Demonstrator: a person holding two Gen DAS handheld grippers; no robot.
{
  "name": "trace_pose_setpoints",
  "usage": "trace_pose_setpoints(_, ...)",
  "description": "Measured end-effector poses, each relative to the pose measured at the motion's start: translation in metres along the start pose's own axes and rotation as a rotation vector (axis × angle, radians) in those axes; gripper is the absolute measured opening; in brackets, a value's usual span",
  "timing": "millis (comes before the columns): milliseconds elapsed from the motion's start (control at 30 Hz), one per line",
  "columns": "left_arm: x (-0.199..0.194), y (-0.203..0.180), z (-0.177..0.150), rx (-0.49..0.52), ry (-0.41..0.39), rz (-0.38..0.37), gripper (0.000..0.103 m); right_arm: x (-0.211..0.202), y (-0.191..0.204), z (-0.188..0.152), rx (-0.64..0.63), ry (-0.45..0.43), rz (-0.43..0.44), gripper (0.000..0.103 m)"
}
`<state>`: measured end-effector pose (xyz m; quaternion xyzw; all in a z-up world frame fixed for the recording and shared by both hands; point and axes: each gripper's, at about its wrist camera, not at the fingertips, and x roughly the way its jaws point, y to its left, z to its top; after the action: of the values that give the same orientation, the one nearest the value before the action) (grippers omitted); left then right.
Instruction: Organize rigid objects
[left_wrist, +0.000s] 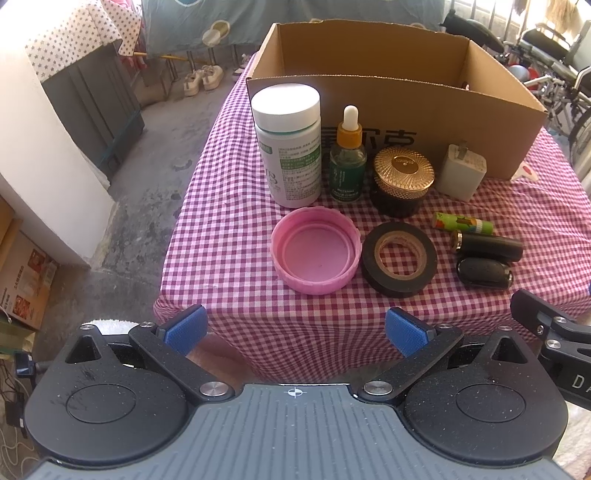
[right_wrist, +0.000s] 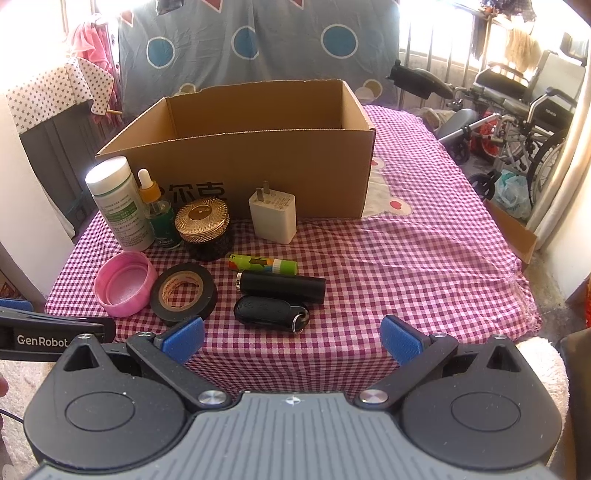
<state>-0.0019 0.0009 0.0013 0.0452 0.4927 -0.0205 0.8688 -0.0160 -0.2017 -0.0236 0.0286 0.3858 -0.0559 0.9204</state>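
An open cardboard box (left_wrist: 424, 110) (right_wrist: 258, 162) stands at the back of the checked table. In front of it stand a white pill bottle (left_wrist: 290, 147) (right_wrist: 118, 203), a green dropper bottle (left_wrist: 348, 162) (right_wrist: 159, 214), a gold-lidded jar (left_wrist: 402, 181) (right_wrist: 205, 229) and a white charger (left_wrist: 461, 171) (right_wrist: 273, 216). Nearer lie a pink lid (left_wrist: 316, 254) (right_wrist: 125, 282), black tape roll (left_wrist: 399, 254) (right_wrist: 183, 293), green battery (left_wrist: 462, 222) (right_wrist: 263, 264), black cylinder (left_wrist: 487, 245) (right_wrist: 282, 286) and key fob (left_wrist: 484, 273) (right_wrist: 271, 309). My left gripper (left_wrist: 295, 334) and right gripper (right_wrist: 291, 338) are open and empty at the near table edge.
The table's purple-checked cloth (right_wrist: 424, 258) has bare room on the right. Wheelchairs (right_wrist: 517, 110) stand beyond the right side. A grey cabinet with a starred cover (left_wrist: 92, 92) and shoes (left_wrist: 203, 79) are on the floor to the left.
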Motion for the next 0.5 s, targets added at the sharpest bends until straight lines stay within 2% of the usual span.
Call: trace_pose_setpoints(500,0.0013,0.0,-0.0007,0.001,0.002,0.001,0.103,0.0014,0.002,0.0011,-0.001,0.003,0.003,0.103)
